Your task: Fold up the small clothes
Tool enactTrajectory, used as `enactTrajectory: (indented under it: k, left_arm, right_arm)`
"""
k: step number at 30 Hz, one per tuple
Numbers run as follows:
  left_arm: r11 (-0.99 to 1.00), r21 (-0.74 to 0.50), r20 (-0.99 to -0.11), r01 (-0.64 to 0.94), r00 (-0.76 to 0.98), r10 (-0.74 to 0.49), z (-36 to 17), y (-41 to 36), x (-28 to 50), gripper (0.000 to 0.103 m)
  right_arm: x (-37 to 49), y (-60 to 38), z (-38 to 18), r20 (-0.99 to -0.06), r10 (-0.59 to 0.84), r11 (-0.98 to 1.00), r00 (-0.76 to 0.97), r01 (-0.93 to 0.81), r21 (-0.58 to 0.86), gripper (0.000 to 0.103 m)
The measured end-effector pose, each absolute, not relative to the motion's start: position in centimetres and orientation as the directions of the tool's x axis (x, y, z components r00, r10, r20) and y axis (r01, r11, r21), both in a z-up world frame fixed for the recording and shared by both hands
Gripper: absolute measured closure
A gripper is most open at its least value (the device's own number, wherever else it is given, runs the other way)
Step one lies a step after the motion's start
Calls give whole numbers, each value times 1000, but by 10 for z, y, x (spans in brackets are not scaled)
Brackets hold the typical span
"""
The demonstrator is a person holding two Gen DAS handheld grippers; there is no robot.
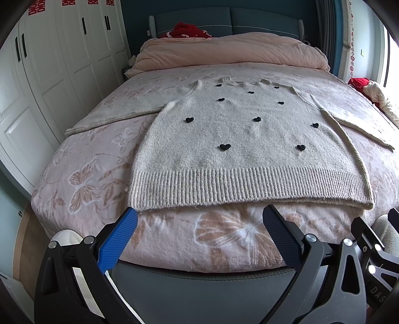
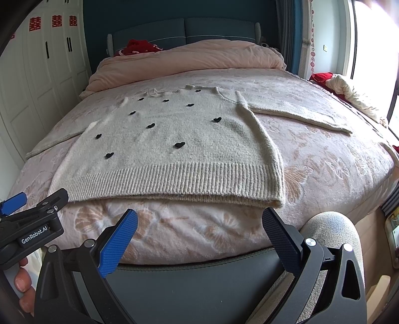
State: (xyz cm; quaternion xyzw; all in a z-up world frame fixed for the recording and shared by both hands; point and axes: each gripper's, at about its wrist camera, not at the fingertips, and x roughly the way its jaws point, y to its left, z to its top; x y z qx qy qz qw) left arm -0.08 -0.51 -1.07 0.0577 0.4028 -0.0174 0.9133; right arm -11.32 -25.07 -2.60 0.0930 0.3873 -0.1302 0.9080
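Left wrist view: left gripper (image 1: 199, 211) with its jaws spread wide, nothing between them, hanging just off the foot of the bed (image 1: 82, 179). Blue pad on one finger, dark pad on the other; the blue tip sits just below the near left corner of the sweater's ribbed hem. Sweater (image 1: 239, 139) lies flat, front up, on the butterfly-print blanket (image 1: 224, 239), hem toward the gripper and collar toward the headboard, both sleeves spread outward to the sides. Small black hearts (image 1: 225, 146) dot its front. Right wrist view: right gripper (image 2: 199, 214) likewise spread apart and holding nothing, near the foot of the bed, with the hem's right corner just above its dark fingertip. Same sweater (image 2: 174, 139) ahead of it, right sleeve stretched out toward the window side. The left gripper shows at the left edge of this view, its body marked GenRobot.AI. Beyond the sweater, a pink duvet (image 1: 232, 52) is bunched across the head of the bed, with red fabric (image 1: 189, 31) against the blue headboard (image 1: 224, 20). White wardrobe (image 1: 49, 74) with red paper cutouts stands to the left; a bright window (image 2: 374, 49) to the right, with a cream and red bundle (image 2: 349, 92) on that edge of the bed.
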Motion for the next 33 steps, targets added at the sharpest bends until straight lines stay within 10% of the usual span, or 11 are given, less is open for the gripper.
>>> enactTrajectory:
  k: [10, 22, 31, 33]
  left_arm:
    - [998, 19, -771, 58, 637, -22, -16, 13, 19, 5]
    - [999, 38, -785, 15, 619, 21, -15, -5, 71, 5]
    - [996, 92, -802, 3, 592, 72, -33, -23, 104, 5]
    - [995, 97, -804, -4, 589, 80, -37, -23, 110, 5]
  right_arm:
    - [-95, -317, -33, -755, -114, 905, 646, 381, 190, 5]
    - [-12, -644, -46, -765, -279, 610, 581, 722, 326, 9]
    - [16, -764, -117, -783, -248, 348, 570, 807, 478, 46]
    - [28, -769, -117, -788, -244, 363, 565, 807, 466, 94]
